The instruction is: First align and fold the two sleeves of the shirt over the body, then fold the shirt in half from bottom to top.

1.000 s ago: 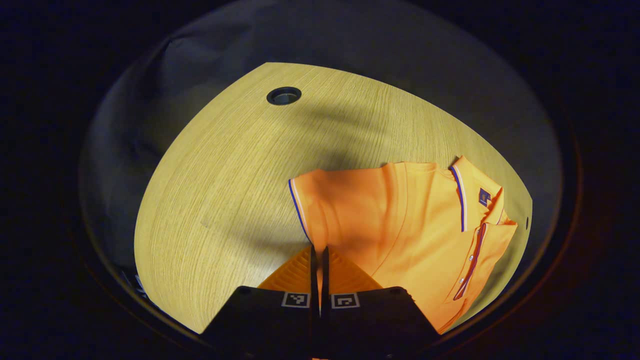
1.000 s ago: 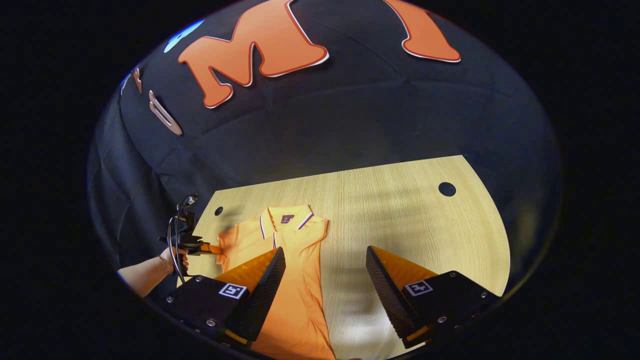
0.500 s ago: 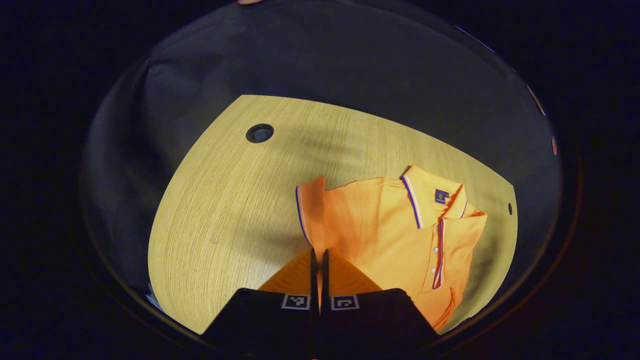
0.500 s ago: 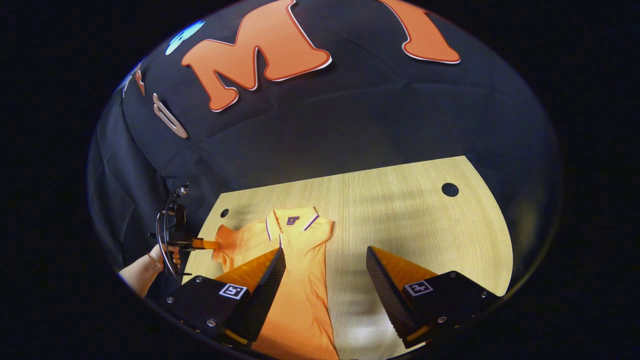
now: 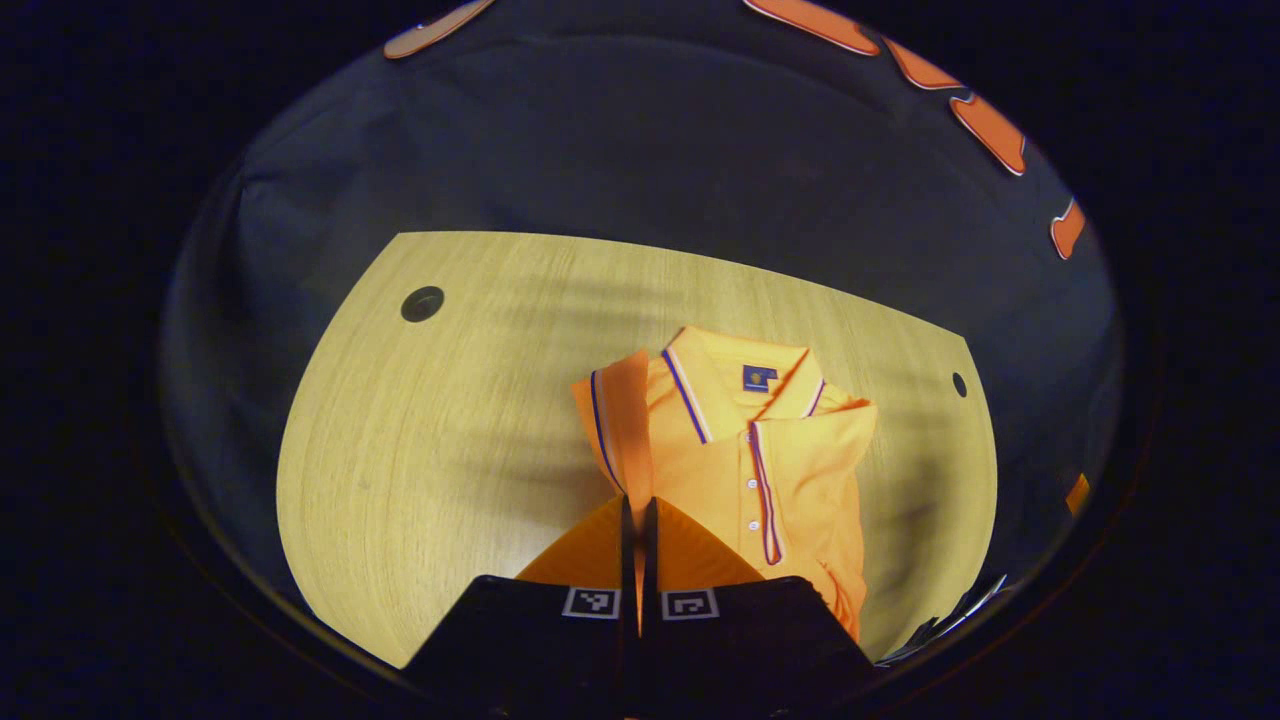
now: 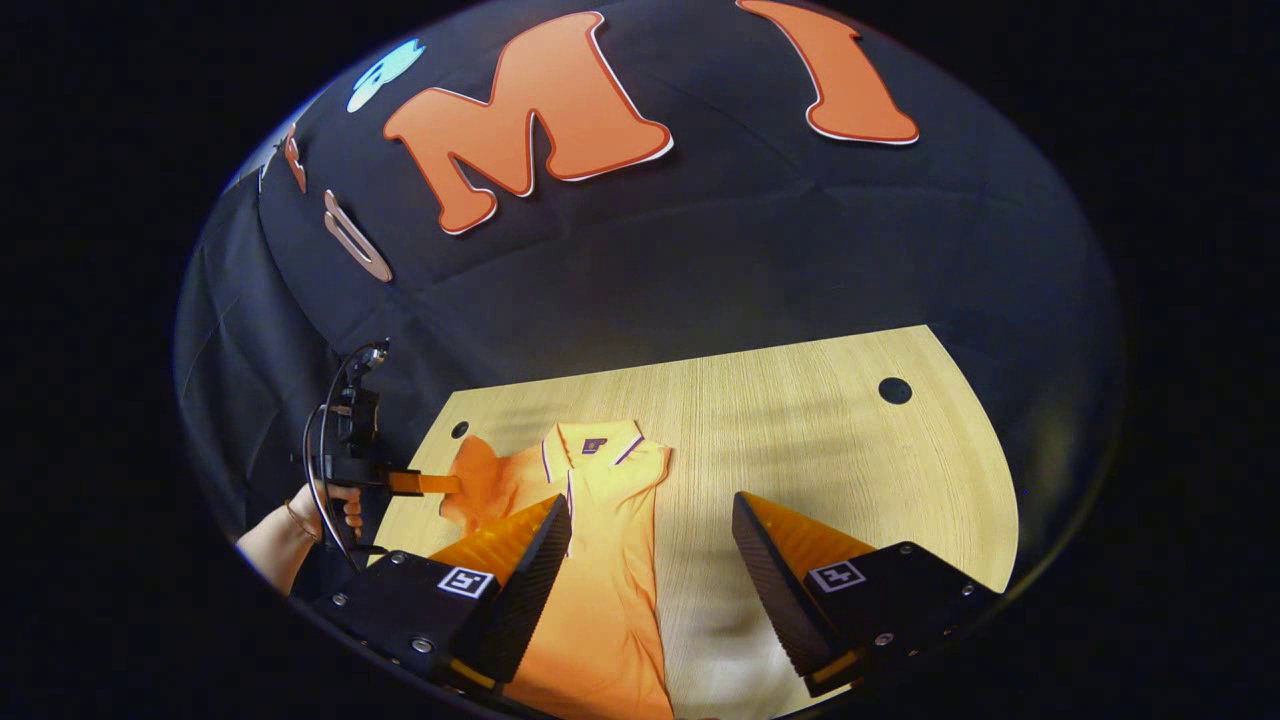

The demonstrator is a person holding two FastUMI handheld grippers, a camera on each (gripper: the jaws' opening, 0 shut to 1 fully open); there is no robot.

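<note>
Setting: a recording booth, not a home. Black cloth wall (image 6: 700, 260) encloses a bare wood-grain table (image 6: 800, 430) with round cable holes (image 6: 894, 390); the light falls on the table alone.

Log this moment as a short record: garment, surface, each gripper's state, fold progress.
garment: orange polo shirt, collar at the far end, placket buttoned
surface: wooden table with cable holes
left gripper: shut on the shirt's left sleeve, lifted above the table
right gripper: open, hovering over the table beside the shirt
fold progress: right sleeve side already folded over the body; left sleeve not yet laid down; bottom-to-top fold not done
</note>
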